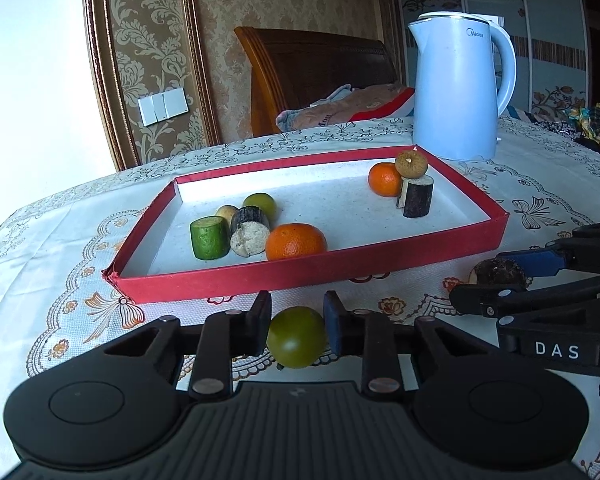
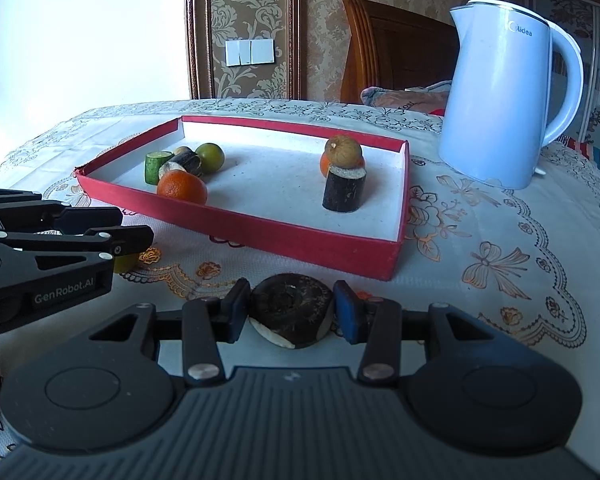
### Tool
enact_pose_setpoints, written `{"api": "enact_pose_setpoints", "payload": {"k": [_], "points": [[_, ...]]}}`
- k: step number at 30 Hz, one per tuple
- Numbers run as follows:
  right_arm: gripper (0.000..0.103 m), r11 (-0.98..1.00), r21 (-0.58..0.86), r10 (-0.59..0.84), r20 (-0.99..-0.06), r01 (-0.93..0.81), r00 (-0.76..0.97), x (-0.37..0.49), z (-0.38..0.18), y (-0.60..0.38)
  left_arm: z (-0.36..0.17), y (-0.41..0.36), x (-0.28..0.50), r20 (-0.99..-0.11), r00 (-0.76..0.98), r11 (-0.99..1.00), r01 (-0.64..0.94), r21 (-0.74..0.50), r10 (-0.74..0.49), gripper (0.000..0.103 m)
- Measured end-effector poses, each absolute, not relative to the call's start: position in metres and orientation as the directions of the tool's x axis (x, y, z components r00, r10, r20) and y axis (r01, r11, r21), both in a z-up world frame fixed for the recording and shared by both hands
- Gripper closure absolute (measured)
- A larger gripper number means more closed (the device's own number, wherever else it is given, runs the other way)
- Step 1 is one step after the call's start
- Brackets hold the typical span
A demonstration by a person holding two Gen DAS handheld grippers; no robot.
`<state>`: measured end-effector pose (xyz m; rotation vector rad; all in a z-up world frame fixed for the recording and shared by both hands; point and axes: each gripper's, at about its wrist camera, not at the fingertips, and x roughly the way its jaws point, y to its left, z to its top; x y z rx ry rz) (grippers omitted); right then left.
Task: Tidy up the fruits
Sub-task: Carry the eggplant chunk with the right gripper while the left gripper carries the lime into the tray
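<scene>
Fruits lie in two groups inside the red tray (image 1: 308, 276) on the surface (image 1: 60, 264). Near its left end: a green cylinder (image 1: 210, 238), a dark cane piece (image 1: 250, 230), an orange (image 1: 297, 241), a green fruit (image 1: 260, 205) and a pale one behind. Near its right end: a second orange (image 1: 385, 179), an upright cane piece (image 1: 418, 196) and a brown fruit (image 1: 411, 164) on top. A kettle (image 1: 458, 88) stands beyond the tray. Left claw (image 1: 297, 330) is clenched on a green lime (image 1: 296, 342), short of the tray's near wall. Right claw (image 2: 292, 316) grips a dark chestnut (image 2: 290, 308), also outside the tray.
</scene>
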<state>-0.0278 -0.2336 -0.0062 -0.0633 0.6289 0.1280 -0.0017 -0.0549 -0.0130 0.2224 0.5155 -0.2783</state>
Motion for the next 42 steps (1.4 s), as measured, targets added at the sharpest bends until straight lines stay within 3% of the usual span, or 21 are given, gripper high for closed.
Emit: {"api": "enact_pose_setpoints", "payload": {"k": [10, 20, 42], "points": [[0.06, 0.992, -0.01, 0.098, -0.575, -0.127, 0.812, -0.029, -0.004, -0.235, -0.008, -0.056, -0.008, -0.469, 0.858, 0.936, 0.315, 0.155, -0.21, 0.076], [0.06, 0.998, 0.001, 0.058, -0.496, -0.066, 0.866, -0.029, 0.013, -0.241, 0.016, -0.053, -0.011, -0.385, 0.889, 0.942, 0.315, 0.12, -0.248, 0.076], [0.06, 0.996, 0.021, -0.07, -0.491, 0.092, 0.868, 0.082, 0.025, -0.242, 0.026, -0.052, 0.102, -0.449, 0.882, 0.984, 0.176, 0.03, -0.144, 0.075]]}}
